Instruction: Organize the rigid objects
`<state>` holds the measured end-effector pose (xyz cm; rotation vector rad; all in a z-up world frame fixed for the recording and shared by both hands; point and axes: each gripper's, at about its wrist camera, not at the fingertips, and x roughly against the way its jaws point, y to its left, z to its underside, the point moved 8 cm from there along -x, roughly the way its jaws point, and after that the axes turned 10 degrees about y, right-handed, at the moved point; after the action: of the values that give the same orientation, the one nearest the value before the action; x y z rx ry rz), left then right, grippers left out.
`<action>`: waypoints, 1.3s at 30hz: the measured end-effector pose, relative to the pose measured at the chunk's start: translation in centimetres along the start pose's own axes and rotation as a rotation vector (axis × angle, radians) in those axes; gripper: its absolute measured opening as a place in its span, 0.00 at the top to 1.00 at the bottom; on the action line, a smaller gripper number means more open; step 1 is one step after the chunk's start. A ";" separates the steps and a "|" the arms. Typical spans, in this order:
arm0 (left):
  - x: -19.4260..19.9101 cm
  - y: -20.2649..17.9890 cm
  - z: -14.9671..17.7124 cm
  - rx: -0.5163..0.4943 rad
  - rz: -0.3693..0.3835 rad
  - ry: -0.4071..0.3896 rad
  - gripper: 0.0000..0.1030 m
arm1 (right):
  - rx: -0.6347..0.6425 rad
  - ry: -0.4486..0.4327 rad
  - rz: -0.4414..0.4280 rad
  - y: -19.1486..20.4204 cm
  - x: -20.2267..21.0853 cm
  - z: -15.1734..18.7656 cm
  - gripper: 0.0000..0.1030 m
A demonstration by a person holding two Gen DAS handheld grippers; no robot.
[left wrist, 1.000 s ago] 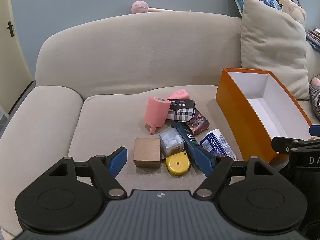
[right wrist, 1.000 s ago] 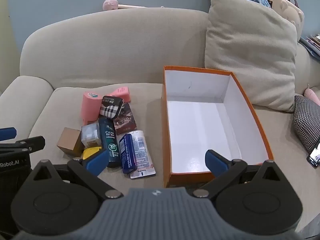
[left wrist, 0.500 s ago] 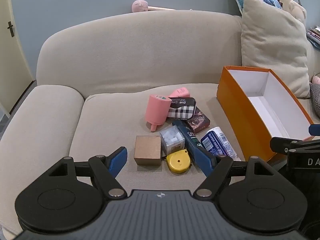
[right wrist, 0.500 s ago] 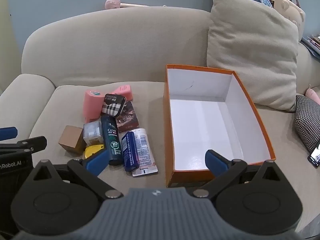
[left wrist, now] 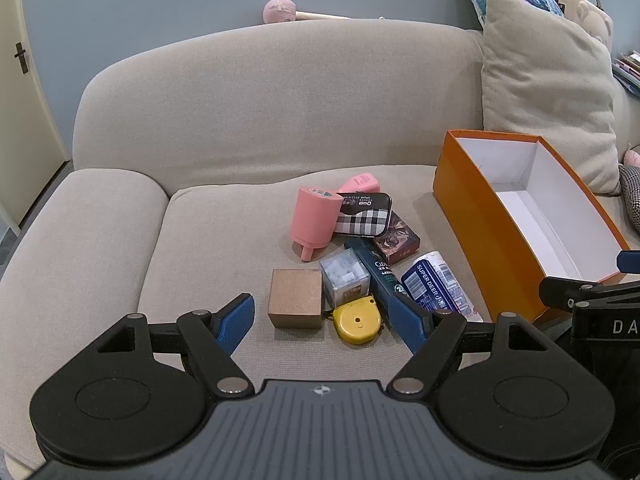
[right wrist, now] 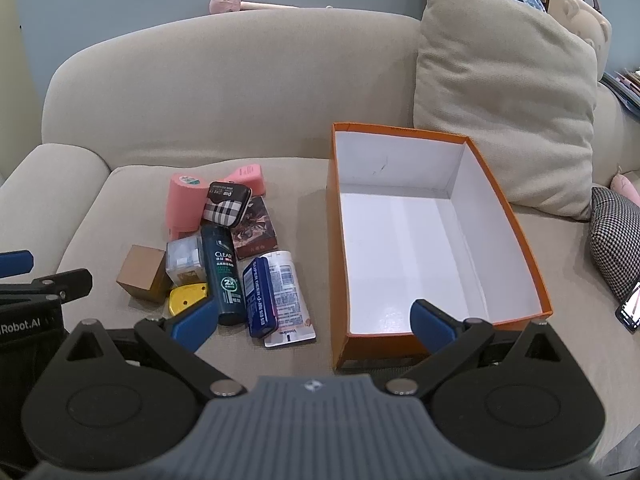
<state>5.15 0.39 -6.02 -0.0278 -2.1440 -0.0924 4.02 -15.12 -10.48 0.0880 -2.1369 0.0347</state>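
Note:
A pile of small rigid objects lies on the sofa seat: a brown cube (left wrist: 296, 298), a clear cube box (left wrist: 344, 276), a yellow tape measure (left wrist: 357, 320), a dark Clear bottle (right wrist: 223, 276), a blue tin (right wrist: 259, 296), a plaid case (left wrist: 362, 216) and a pink canister (left wrist: 314, 220). An empty orange box (right wrist: 436, 236) stands to their right. My left gripper (left wrist: 324, 322) is open, hovering just before the cube and tape measure. My right gripper (right wrist: 312, 320) is open, near the orange box's front-left corner.
The sofa backrest (left wrist: 280, 112) rises behind the pile and an armrest (left wrist: 80, 240) sits at the left. A beige cushion (right wrist: 504, 92) leans behind the box. A houndstooth pouch (right wrist: 616, 244) and a phone (right wrist: 630, 312) lie at the right.
Both grippers have drifted slightly back and up, so the pile and the box sit a little lower in the views. Nothing was grasped or moved.

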 end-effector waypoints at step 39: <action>-1.3 -0.9 0.6 -0.003 0.123 0.059 0.47 | -0.018 0.004 -0.024 0.1 -1.3 0.2 0.07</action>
<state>5.29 -0.42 -7.48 -0.1563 -2.0783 -0.0243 4.56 -14.94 -11.64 0.1027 -2.1314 0.0021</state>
